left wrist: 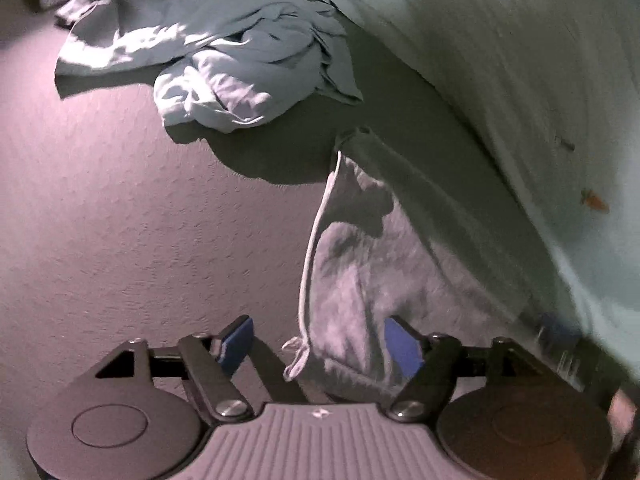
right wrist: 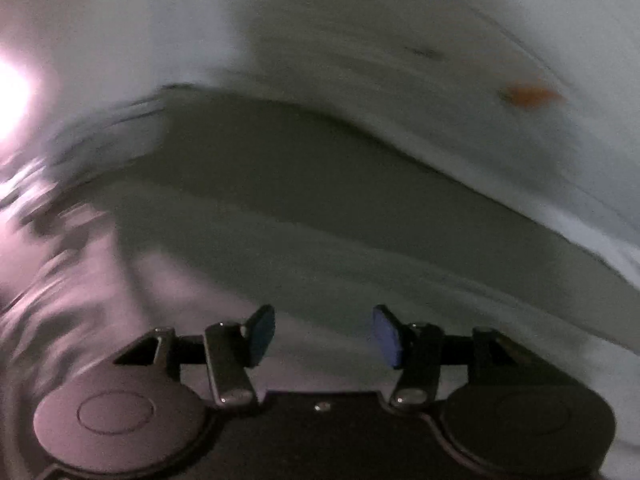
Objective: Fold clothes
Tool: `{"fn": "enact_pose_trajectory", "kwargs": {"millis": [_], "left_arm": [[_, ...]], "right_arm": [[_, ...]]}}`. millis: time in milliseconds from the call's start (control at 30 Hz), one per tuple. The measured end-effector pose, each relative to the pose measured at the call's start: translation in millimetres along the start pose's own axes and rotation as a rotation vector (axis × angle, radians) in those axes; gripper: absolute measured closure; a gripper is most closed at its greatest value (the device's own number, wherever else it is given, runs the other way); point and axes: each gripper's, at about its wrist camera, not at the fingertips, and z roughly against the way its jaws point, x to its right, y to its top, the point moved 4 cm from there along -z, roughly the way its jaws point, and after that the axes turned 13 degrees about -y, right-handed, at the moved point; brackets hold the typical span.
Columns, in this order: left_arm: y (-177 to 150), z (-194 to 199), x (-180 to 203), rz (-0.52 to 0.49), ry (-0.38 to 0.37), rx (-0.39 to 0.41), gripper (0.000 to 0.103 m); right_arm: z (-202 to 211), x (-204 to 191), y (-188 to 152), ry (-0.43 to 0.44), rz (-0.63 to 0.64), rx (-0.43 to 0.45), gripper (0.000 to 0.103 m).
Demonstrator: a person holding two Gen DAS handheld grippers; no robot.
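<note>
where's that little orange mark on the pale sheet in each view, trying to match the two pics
Left wrist view: the orange mark sits at the right edge, about mid-height, on the pale sheet.
Right wrist view: it appears upper right, smeared by motion blur, on the same pale sheet.
Shared landmark: a thin dark streak lies just up and left of the mark in both views.

Both views dim and fisheye-bent at the edges. Right wrist view smeared by motion blur, glare patch at left; hard shadows cast in left.
</note>
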Motion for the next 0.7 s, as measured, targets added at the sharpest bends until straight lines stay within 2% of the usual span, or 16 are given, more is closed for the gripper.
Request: {"fn": "enact_pose_trajectory", "kwargs": {"millis": [67,133,167,200,300,433,567,633,667,700], "left_arm": [[5.6,-0.3,-2.8,0.033,-0.020,0.017,0.026],[10.4,1.6,-6.3,0.070,-0.033,0.041,0.026],[12.4,3.4,-8.2,0.089,-0.043,0.053,0.026],[14.9,6.6,-10.0,0.105,-0.055,0.067,0.026],[21.2,18.9,-14.9,0.128,-0.077,0.109,0.024],[23.8,39.4,-25.9,0.148,-0.076,0.155,0.022],[19.2,54.8,-42.5,0.199,-0.063,0.195,0.022],[16.4,57.9,-51.5,0.231,-0.055,0.208,0.022],[15.7,59.1,-55.2,0.239,-0.049,0.211,0.022],[15.4,59.4,-56.9,0.242,-0.040,0.212,0.022]], "right_arm": [[21.1,-33.5,-6.2,0.098,0.042,0.014,0.038],[39.7,-67.0,-8.5,0.228,0.064,0.015,0.029],[47.3,-83.0,-8.6,0.280,0.105,0.031,0.025],[53.4,-97.8,-8.4,0.312,0.162,0.056,0.025],[58.2,-138.1,-6.1,0.311,0.347,0.134,0.025],[44.9,-173.5,-4.4,0.362,0.443,0.131,0.026],[34.8,-194.2,-7.0,0.384,0.492,0.111,0.044],[29.3,-192.5,-0.6,0.414,0.460,0.088,0.070],[26.6,-190.8,2.8,0.428,0.438,0.073,0.092],[24.2,-186.3,7.5,0.433,0.408,0.056,0.098]]}}
